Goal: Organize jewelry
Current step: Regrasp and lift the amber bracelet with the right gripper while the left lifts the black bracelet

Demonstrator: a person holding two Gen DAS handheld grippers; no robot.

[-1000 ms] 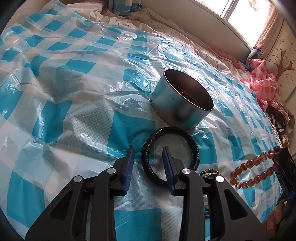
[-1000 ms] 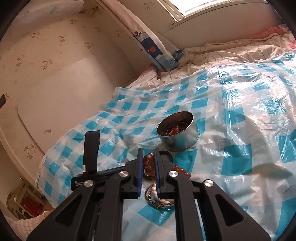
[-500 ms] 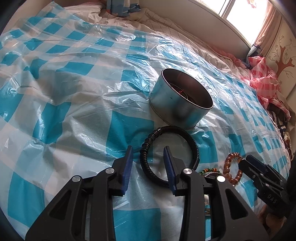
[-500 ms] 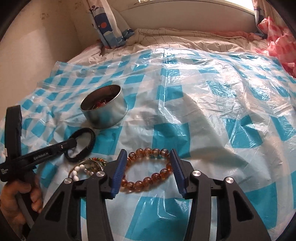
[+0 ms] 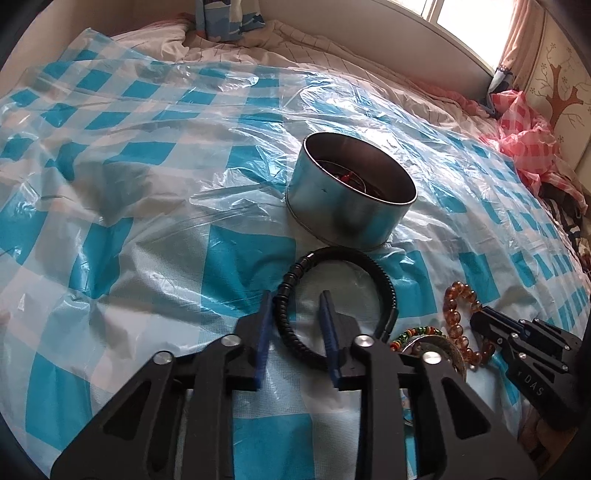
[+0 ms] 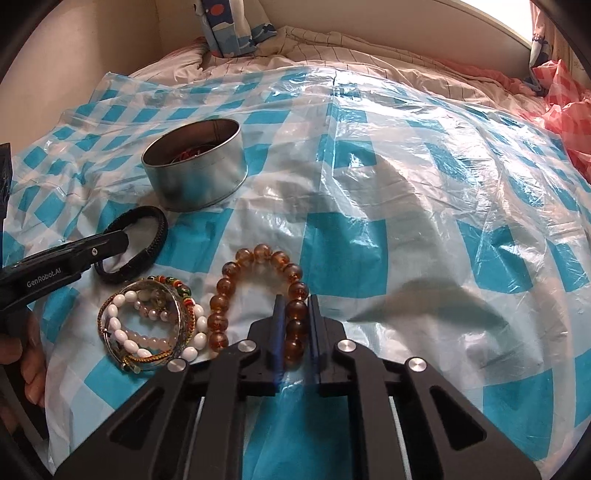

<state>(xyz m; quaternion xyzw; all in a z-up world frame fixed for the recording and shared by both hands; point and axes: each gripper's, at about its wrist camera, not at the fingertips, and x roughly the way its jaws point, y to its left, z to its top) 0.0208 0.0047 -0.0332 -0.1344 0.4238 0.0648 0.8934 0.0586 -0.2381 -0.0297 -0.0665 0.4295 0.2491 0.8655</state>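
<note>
A black braided bracelet (image 5: 384, 280) lies on the checked plastic sheet just in front of a round metal tin (image 5: 343, 214) that holds some red jewelry. My left gripper (image 5: 294, 299) straddles the bracelet's left side; its jaws are closing, with a gap still showing beside the band. An amber bead bracelet (image 6: 258, 253) lies on the sheet to the right. My right gripper (image 6: 295, 301) is closing on its right side, and the pads touch the beads. A pile of pearl, gold and coloured bracelets (image 6: 147, 325) sits between the two bracelets.
The blue-and-white plastic sheet (image 5: 147, 184) covers a bed and is creased and raised in places. A pink checked cloth (image 5: 524, 147) is bunched at the right edge, a blue patterned pillow (image 6: 236, 26) at the head. A hand (image 6: 29, 354) holds the left gripper's handle.
The right gripper came down with the amber bracelet, opened over it on the sheet, then shut on its right side. The left jaws narrowed slightly around the black bracelet.
</note>
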